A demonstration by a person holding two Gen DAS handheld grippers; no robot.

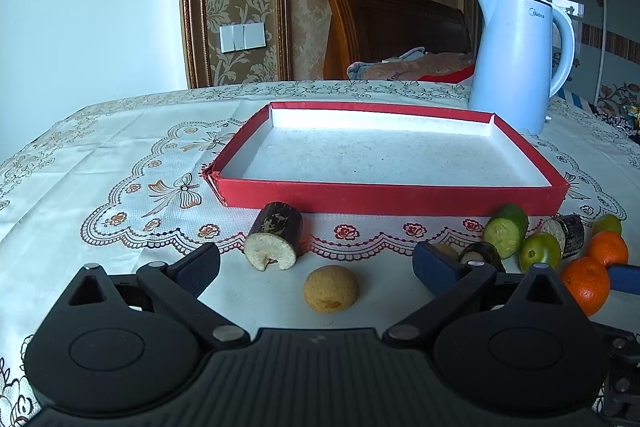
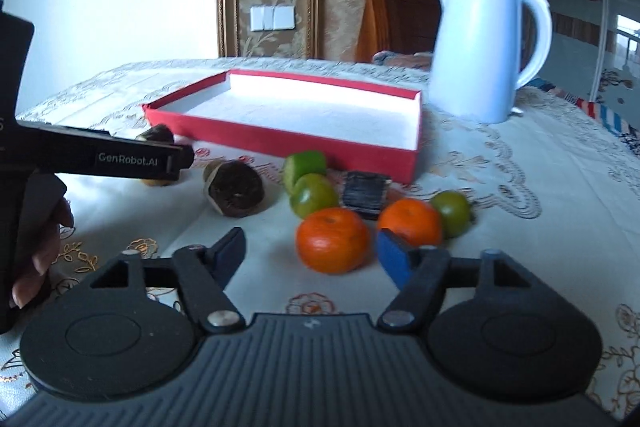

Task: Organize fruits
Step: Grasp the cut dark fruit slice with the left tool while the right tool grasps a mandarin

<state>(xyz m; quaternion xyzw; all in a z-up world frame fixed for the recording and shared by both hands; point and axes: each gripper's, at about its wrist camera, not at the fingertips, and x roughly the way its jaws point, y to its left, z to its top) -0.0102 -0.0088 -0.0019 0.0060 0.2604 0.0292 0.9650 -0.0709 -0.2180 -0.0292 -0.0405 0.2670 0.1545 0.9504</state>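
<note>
Right gripper jaws half-spread astride nearest round orange tangerine, not pinching. Left gripper wide, idle. Shallow red cardboard tray bare beyond, likely destination.

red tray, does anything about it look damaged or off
Yes. The shallow red cardboard tray has a split near-left corner: in the left wrist view the side wall has come apart from the front wall and splays outward with a ragged edge. The other corners look square. Its white floor looks speckled and holds no fruit.
</note>
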